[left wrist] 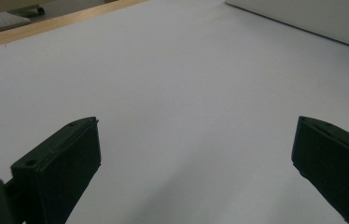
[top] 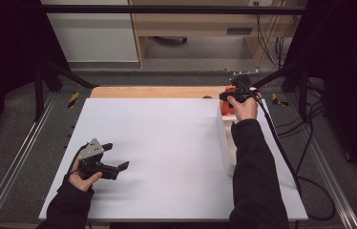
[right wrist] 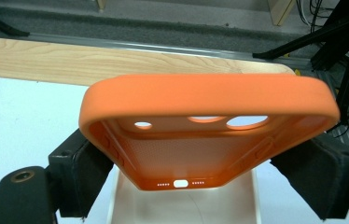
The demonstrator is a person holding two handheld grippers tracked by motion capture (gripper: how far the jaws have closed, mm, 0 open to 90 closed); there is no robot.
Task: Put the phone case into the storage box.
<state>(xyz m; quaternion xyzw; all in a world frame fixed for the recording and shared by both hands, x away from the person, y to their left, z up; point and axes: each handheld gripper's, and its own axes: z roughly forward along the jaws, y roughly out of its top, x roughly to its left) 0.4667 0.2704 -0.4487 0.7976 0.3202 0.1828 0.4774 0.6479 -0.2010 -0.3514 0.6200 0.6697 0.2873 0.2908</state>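
So the right gripper point(right wrist: 196, 154) has its fingers clamped on the orange phone case point(right wrist: 208, 126), lifted above the white box point(top: 227, 143) near the counter's far right corner, setting it down's still left, left gripper point(top: 115, 162) idles wide open.

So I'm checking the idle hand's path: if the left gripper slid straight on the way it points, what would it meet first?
Probably the white tray. The left gripper is open, with bare white table ahead of it, and the tray's side wall lies across the far end of that line. Depth is hard to judge.
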